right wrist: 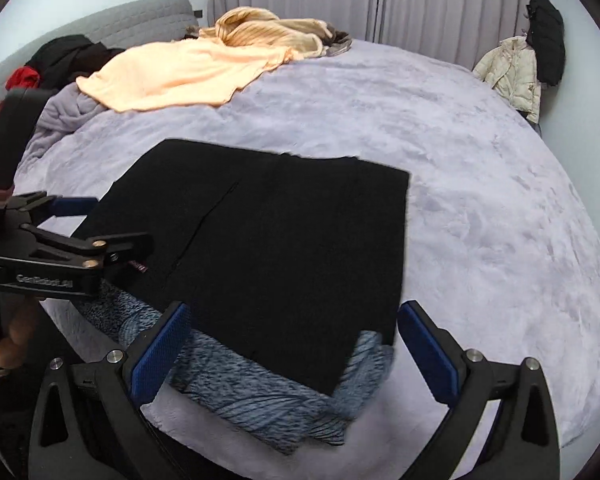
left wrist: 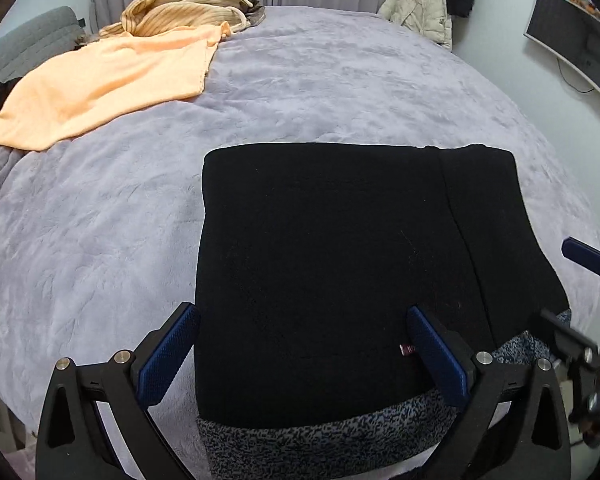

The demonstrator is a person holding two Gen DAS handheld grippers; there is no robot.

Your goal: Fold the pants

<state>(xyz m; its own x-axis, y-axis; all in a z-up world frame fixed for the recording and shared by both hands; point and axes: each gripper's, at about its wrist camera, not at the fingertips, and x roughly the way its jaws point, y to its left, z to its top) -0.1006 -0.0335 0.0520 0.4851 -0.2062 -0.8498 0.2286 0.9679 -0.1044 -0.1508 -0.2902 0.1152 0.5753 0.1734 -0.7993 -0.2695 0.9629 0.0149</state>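
- Left wrist view: the black pants (left wrist: pixel 332 272) lie on the lavender bed cover (left wrist: pixel 340 80) as a compact rectangle, in the centre and toward 6 o'clock. They rest partly on a grey speckled garment (left wrist: pixel 320 444) that shows under them at 6 o'clock.
- The left gripper (left wrist: pixel 304 356) has its jaws wide apart. One blue finger is at 7 o'clock beside the left edge of the pants, the other at 5 o'clock over the cloth near a small red label (left wrist: pixel 406 349). It holds nothing; I cannot tell if the finger touches the cloth.
- At 10 o'clock, well apart, an orange garment (left wrist: pixel 100 84) and a striped tan one (left wrist: pixel 180 12) lie on the bed.
- Right wrist view: the pants (right wrist: pixel 268 248) fill the centre, with the near corner toward 6 o'clock lying over the grey speckled garment (right wrist: pixel 260 392).
- The right gripper (right wrist: pixel 292 356) is also wide open and empty, with fingers at 7 and 5 o'clock on both sides of that corner.
- The left gripper (right wrist: pixel 80 220) appears at 9 o'clock, near the left edge of the pants.
- My judgement: the folding looks almost finished. The next move probably asks for closing on the near edge for one last fold, or only smoothing, without catching the speckled garment below.
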